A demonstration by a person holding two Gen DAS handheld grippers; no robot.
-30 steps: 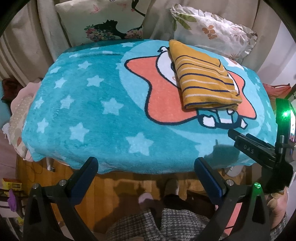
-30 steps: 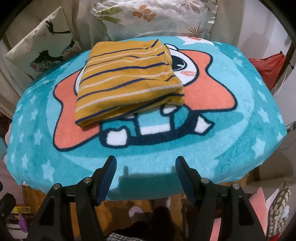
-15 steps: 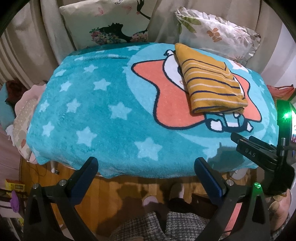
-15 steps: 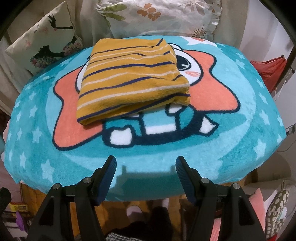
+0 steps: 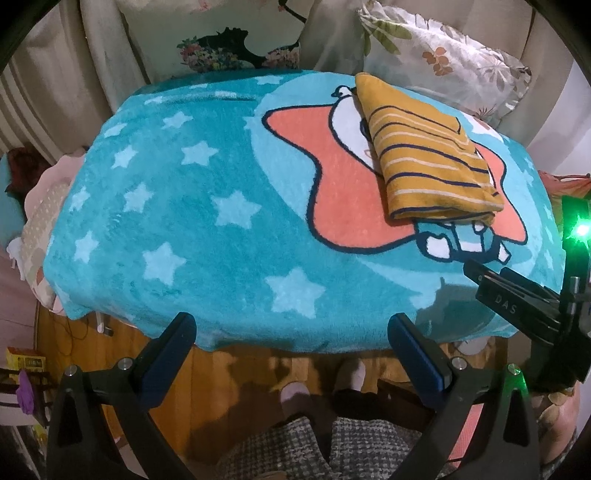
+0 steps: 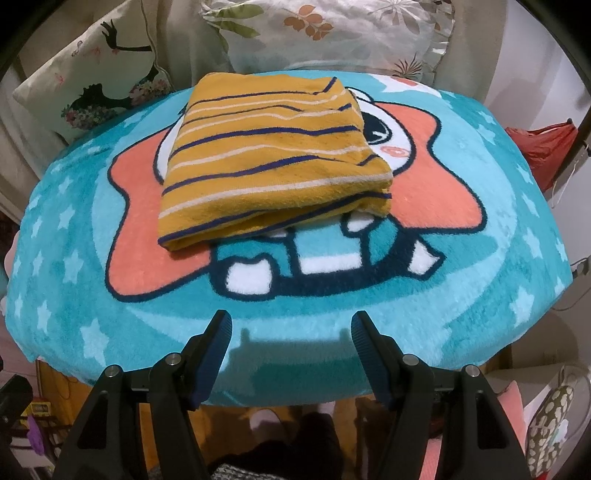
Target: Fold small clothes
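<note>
Fingers (image 6: 360, 334) spread, empty — teal star blanket (image 6: 480, 295) below, pillows (image 6: 325, 33) behind.

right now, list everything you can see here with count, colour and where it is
striped garment: one, mustard with navy and cream stripes, folded, lying on the blanket over the cartoon print
blanket: one, teal with pale stars and an orange cartoon star, covering the table
cushions: two, pale; a leaf print one behind the garment, a dark figure print one to its left
red bag: one, red, at the right past the blanket edge
wooden floor: orange-brown, below the blanket's near edge
person's feet: two, pale socks, on the floor
left gripper: fingers open, empty, at the near edge
right gripper: fingers open, empty, in front of the garment
</note>
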